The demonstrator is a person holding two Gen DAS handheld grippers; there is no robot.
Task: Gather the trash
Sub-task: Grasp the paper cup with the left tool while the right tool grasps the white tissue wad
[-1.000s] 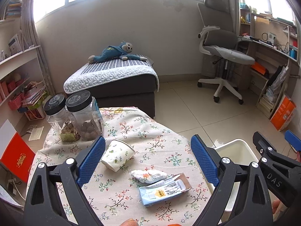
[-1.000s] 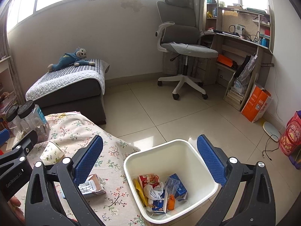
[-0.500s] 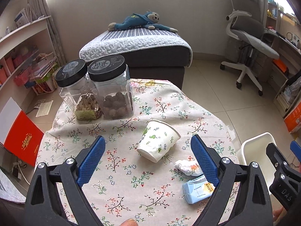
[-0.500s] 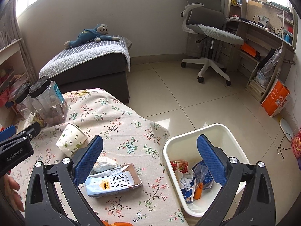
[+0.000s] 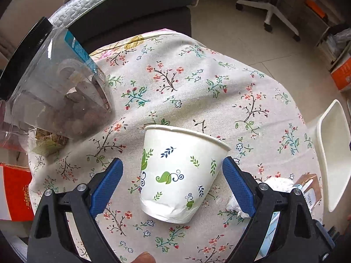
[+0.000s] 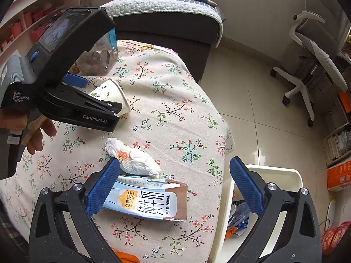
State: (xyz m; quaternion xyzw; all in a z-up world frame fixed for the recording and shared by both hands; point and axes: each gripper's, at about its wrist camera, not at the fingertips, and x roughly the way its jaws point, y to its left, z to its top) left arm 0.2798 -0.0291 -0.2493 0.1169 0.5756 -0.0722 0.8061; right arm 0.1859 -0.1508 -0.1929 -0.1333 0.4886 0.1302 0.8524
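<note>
Paper is what we're dealing with here, so nothing heavy. We're hovering the left gripper (image 5: 172, 175) low over the paper cup (image 5: 178, 175), which is lying on its side on the floral tablecloth (image 5: 197, 92), rim pointing away from us. The jaws are spread wide with the cup sitting between them; the right pad looks just about at the cup wall, the left one clearly apart from it.

Our guess is the cup is going to be super light and crushy, so we're thinking mid-body, squeezing across the wall rather than at the thin rim. It's round too, so it might roll out if one pad lands first.

Meanwhile we're holding the right gripper (image 6: 174, 185) wide open and empty above the milk carton (image 6: 147, 199), which is lying flat near the table edge with a crumpled tissue (image 6: 133, 157) touching its far side. The carton looks stiffer and a bit flattened. The white bin (image 6: 274, 175) is sitting on the floor just beside the table, already holding some trash.
</note>
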